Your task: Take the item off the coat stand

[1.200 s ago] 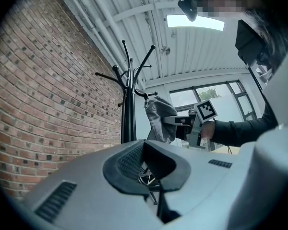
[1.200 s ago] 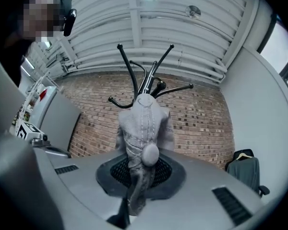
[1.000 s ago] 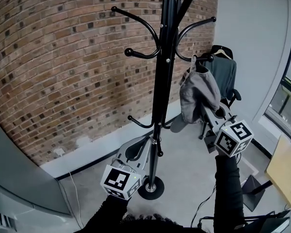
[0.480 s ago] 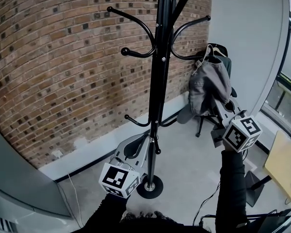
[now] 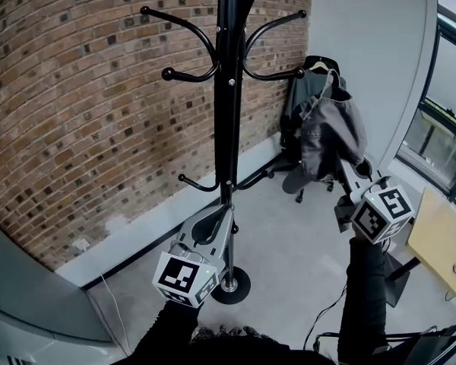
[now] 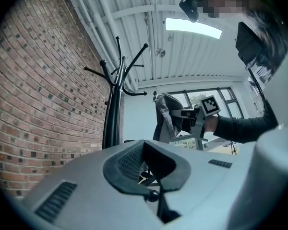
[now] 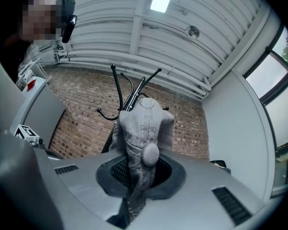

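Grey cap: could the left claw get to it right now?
Probably yes, with a swing across. The grey cap is pinched in the right claw, clear of the coat stand. The left claw sits low beside the stand, and from it only open air lies towards the cap.

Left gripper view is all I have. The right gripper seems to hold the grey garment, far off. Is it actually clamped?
Observer: Yes. In the right gripper view the right gripper is shut on the grey garment, with the fabric pinched just under a button.
Operator: Clear of the stand?
Observer: The head view shows it hanging beside the nearest hook tip, apparently apart from it.
Operator: Anything behind it?
Observer: An office chair with a dark jacket draped on it.
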Motion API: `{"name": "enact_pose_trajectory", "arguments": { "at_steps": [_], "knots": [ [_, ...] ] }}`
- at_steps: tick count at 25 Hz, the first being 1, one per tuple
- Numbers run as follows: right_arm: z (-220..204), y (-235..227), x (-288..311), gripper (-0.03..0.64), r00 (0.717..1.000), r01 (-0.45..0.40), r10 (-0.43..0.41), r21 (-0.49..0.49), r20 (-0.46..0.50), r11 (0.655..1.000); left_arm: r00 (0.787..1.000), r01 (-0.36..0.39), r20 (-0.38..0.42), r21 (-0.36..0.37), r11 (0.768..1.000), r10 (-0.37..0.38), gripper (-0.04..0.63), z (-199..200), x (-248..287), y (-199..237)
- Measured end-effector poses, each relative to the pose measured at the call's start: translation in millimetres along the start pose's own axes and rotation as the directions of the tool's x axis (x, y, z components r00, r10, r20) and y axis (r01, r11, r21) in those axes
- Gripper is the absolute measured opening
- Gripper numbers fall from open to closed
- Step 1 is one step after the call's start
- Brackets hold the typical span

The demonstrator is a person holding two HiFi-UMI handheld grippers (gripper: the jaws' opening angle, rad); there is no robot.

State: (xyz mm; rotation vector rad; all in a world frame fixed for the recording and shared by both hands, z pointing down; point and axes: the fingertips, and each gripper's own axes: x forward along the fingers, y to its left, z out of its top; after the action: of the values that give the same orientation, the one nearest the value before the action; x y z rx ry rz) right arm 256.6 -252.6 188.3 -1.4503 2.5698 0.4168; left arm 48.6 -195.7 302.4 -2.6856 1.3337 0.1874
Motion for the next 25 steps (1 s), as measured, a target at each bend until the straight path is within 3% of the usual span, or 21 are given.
{"name": "enact_pose_trajectory", "arguments": {
  "at_steps": [9,25],
  "knots": [
    [-29.2,-1.1,-29.9,0.025,0.997,0.063,-0.062,0.001,-0.036,0.998,1.0,-0.002,-0.017,-0.006,1.0,0.002,0.006,-9.0,1.4,-0.3],
    [-92.8,34.5,-64.3,0.023,0.992,0.087,-0.082,0.05,-0.096,0.995,0.999,-0.023,-0.044,-0.012,1.0,0.022,0.006,-22.6,-4.8,2.6]
  ]
}}
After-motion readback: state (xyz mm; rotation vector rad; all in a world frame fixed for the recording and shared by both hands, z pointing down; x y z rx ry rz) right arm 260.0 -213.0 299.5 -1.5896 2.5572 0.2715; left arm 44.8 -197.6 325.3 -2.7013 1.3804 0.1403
